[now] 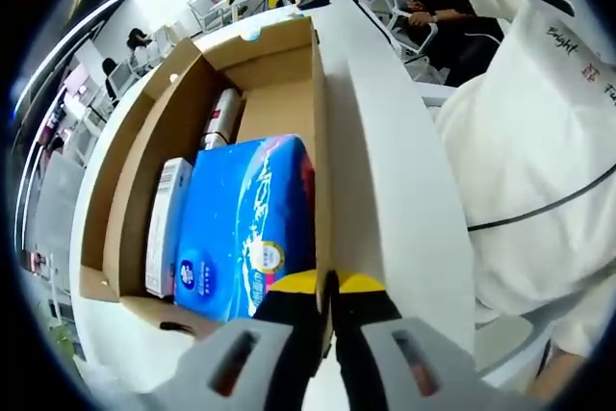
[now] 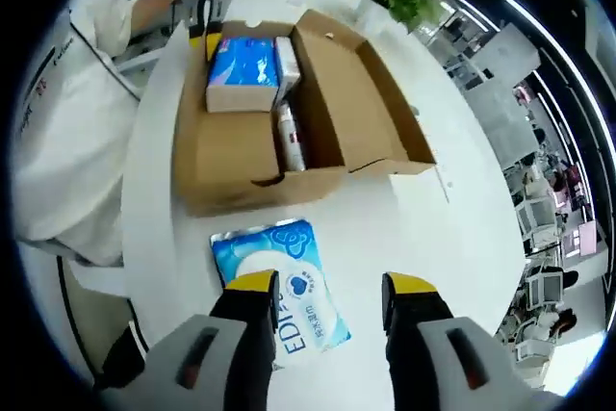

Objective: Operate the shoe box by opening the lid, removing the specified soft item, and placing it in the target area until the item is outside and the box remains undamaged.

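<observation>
Placement step, judged nearly done: light-blue tissue pack [image 2: 285,288] lies on the table [image 2: 385,228] outside the open shoe box [image 2: 332,103], between the spread jaws of the right gripper [image 2: 327,320]. Box wall is pinched by the left gripper [image 1: 328,288]; withdrawal is judged next.

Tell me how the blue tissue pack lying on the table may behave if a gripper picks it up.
The tissue pack looks soft, so it would probably dent and sag. Its glossy wrapper may be slippery. Lying flat, it is unlikely to roll.

The brown shoe box [image 2: 279,132] stands open; a blue soft tissue pack [image 2: 286,281] lies flat just outside it.
</observation>
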Tool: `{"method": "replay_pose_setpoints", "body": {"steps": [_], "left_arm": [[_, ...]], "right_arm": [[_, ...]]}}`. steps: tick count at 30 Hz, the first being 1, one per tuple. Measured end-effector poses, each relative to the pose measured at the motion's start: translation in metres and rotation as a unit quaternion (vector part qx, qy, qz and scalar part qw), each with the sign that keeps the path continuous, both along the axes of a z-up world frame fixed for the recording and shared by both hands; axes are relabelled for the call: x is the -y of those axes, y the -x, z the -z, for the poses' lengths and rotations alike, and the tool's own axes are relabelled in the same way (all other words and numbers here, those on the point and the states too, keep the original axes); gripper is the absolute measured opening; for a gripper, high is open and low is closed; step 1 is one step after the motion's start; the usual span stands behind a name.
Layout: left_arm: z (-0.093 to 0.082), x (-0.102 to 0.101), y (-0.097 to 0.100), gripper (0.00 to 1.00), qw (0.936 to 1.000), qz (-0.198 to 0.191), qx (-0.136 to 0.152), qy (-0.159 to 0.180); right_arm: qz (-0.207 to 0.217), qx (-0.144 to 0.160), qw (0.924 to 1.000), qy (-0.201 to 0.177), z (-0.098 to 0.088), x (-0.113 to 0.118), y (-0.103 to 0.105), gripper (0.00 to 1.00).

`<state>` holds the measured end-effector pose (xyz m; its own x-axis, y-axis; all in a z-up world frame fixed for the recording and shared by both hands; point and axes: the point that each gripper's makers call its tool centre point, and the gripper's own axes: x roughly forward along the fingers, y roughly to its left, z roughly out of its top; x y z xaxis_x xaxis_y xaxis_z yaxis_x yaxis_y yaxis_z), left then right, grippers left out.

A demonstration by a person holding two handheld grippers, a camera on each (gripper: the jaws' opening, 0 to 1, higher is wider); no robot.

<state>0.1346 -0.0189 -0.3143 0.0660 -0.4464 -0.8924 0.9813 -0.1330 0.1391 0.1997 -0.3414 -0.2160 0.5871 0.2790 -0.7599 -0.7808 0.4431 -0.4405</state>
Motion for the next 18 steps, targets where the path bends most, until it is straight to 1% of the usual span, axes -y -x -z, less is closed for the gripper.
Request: {"method": "replay_pose_setpoints", "body": {"steps": [1,2,3,4,5,6,7,8,9,10,11,13,14,15,16,17,18], "left_arm": [[0.000,0.000,0.000,0.03,1.0000,-0.004,-0.003,0.000],[0.000,0.000,-0.001,0.03,1.0000,-0.006,-0.006,0.001],[-0.001,0.001,-0.001,0.03,0.9999,-0.009,-0.012,0.002],[-0.001,0.001,-0.001,0.02,0.9998,-0.011,-0.015,0.002],[-0.001,0.001,0.000,0.02,0.9996,-0.016,-0.024,0.000],[-0.001,0.001,0.000,0.02,0.9995,-0.015,-0.029,-0.003],[-0.001,0.001,0.000,0.01,0.9991,-0.021,-0.036,-0.005],[-0.001,0.001,0.000,0.01,0.9990,-0.024,-0.037,-0.006],[-0.001,0.001,0.001,0.01,0.9991,-0.021,-0.035,-0.007],[-0.001,0.001,0.001,0.01,0.9992,-0.020,-0.034,-0.008],[0.000,0.001,0.001,0.01,0.9992,-0.021,-0.033,-0.009],[-0.001,0.000,0.002,0.02,0.9994,-0.018,-0.029,-0.005],[-0.001,0.000,0.002,0.02,0.9995,-0.016,-0.025,-0.002],[-0.001,0.001,0.001,0.02,0.9996,-0.015,-0.024,-0.001],[-0.001,0.001,0.001,0.02,0.9996,-0.015,-0.023,-0.001],[-0.001,0.001,0.001,0.02,0.9996,-0.015,-0.024,0.000],[-0.001,0.001,0.000,0.02,0.9996,-0.016,-0.025,0.000]], "right_arm": [[0.013,0.032,0.9993,-0.014,-0.010,-0.001,-0.006,0.42],[0.027,0.056,0.9967,-0.053,-0.019,-0.010,-0.009,0.40],[0.023,0.053,0.9955,-0.074,-0.021,-0.016,-0.006,0.40],[0.023,0.057,0.9927,-0.103,-0.025,-0.023,-0.004,0.40],[0.031,0.067,0.9908,-0.114,-0.028,-0.024,-0.005,0.40],[0.038,0.079,0.9895,-0.115,-0.030,-0.023,-0.006,0.40],[0.056,0.111,0.9857,-0.114,-0.038,-0.017,-0.013,0.40],[0.062,0.121,0.9840,-0.114,-0.041,-0.014,-0.017,0.38],[0.075,0.124,0.9800,-0.137,-0.045,-0.012,-0.021,0.37],[0.078,0.130,0.9761,-0.156,-0.050,-0.012,-0.024,0.37],[0.084,0.128,0.9716,-0.180,-0.053,-0.012,-0.024,0.37],[0.098,0.143,0.9612,-0.215,-0.060,-0.008,-0.028,0.37],[0.099,0.142,0.9603,-0.219,-0.059,-0.008,-0.028,0.37],[0.113,0.143,0.9553,-0.233,-0.059,-0.004,-0.028,0.37],[0.120,0.155,0.9500,-0.243,-0.060,-0.001,-0.029,0.38],[0.123,0.167,0.9416,-0.265,-0.063,0.000,-0.030,0.41],[0.134,0.164,0.9366,-0.279,-0.062,0.002,-0.030,0.43]]}}
